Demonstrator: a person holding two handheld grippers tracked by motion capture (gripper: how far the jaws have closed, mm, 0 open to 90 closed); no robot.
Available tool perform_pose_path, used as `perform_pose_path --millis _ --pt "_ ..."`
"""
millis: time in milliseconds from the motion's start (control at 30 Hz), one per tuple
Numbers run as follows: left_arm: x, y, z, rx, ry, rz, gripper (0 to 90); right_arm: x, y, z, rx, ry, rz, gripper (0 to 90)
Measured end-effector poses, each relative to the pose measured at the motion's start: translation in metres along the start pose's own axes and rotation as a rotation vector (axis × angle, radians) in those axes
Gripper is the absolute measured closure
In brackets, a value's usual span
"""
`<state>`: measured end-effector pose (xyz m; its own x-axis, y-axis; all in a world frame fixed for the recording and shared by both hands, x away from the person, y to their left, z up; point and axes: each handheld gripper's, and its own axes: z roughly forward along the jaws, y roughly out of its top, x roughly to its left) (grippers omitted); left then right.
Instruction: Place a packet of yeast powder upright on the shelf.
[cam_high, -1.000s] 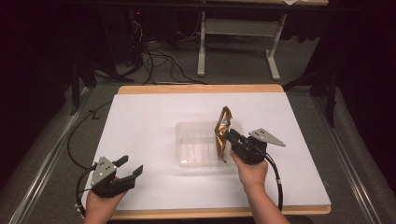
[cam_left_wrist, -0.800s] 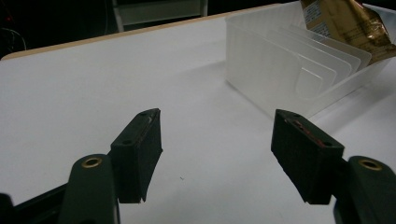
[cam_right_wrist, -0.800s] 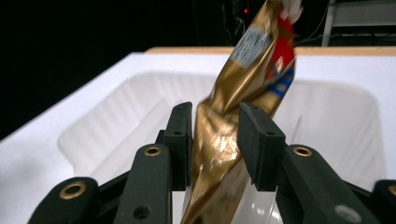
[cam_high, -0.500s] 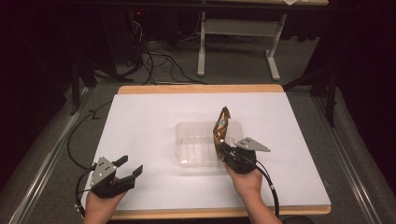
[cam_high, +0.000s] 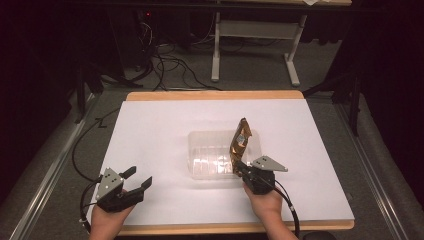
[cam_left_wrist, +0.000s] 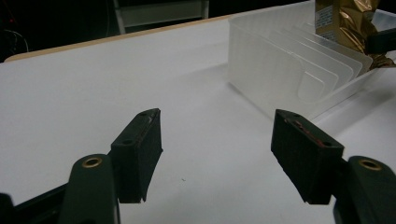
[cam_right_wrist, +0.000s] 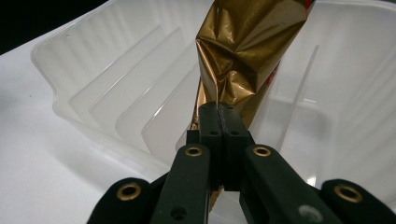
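A gold foil packet (cam_high: 240, 141) (cam_right_wrist: 247, 51) stands upright over the right part of a clear plastic tray (cam_high: 210, 155) with slanted dividers (cam_right_wrist: 116, 102). My right gripper (cam_high: 239, 167) (cam_right_wrist: 219, 114) is shut on the packet's lower edge, at the tray's near right corner. My left gripper (cam_high: 137, 178) (cam_left_wrist: 217, 154) rests open near the table's front left, nothing between its jaws. From the left gripper view the tray (cam_left_wrist: 289, 70) and packet (cam_left_wrist: 343, 23) lie ahead to the right.
The white tabletop (cam_high: 165, 130) has a wooden edge (cam_high: 215, 95) at the back. Cables (cam_high: 170, 67) and a white table frame (cam_high: 255, 45) stand on the floor beyond. Dark rails run along both sides of the table.
My right gripper has shifted left and toward the near edge with the packet, bringing it over the tray's right part. The left gripper has stayed still.
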<state>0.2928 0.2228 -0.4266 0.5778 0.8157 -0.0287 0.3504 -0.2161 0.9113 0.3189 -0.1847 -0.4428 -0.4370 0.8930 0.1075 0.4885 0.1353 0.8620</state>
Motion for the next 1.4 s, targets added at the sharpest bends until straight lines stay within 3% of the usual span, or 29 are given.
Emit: perform_pose_path --millis 67,200,267,433,567,667,800,967,1067,1200,1333,1400 --pt "0.000 0.000 0.000 0.001 0.000 0.001 34.0 0.000 0.000 -0.002 0.000 -0.005 -0.006 89.1" --pt "0.000 0.000 -0.001 -0.001 0.001 0.000 34.0 -0.002 0.008 -0.006 -0.038 0.013 0.035 74.3" --pt "0.000 0.000 0.000 0.000 -0.001 0.000 34.0 -0.005 0.018 -0.010 -0.073 0.030 0.047 62.2" --pt "-0.001 -0.001 0.001 0.007 -0.004 0.006 34.0 -0.016 0.058 -0.014 -0.164 0.003 0.076 49.4" --pt "0.000 -0.001 0.001 0.006 -0.004 0.002 34.1 -0.028 0.091 0.000 -0.162 -0.029 0.112 44.8" --pt "0.002 -0.001 -0.001 0.001 -0.002 -0.006 34.0 -0.034 0.103 0.017 -0.117 -0.051 0.134 43.9" --pt "0.003 -0.001 -0.003 -0.009 0.003 -0.009 34.1 -0.038 0.103 0.037 -0.037 -0.059 0.167 49.5" --pt "0.003 -0.001 -0.004 -0.010 0.003 -0.009 34.2 -0.036 0.101 0.042 -0.027 -0.083 0.137 78.4" --pt "0.003 -0.001 -0.003 -0.008 0.003 -0.006 34.1 -0.033 0.103 0.039 -0.064 -0.098 0.102 84.1" --pt "0.003 -0.001 -0.003 -0.005 0.005 -0.006 34.2 -0.028 0.103 0.023 -0.178 -0.108 0.071 84.9" --pt "0.002 -0.001 -0.002 -0.005 0.005 -0.002 34.4 -0.016 0.085 0.008 -0.293 -0.128 0.001 84.8" --pt "0.001 -0.001 -0.001 -0.001 0.002 0.002 34.5 -0.011 0.073 0.004 -0.325 -0.133 -0.019 84.5"
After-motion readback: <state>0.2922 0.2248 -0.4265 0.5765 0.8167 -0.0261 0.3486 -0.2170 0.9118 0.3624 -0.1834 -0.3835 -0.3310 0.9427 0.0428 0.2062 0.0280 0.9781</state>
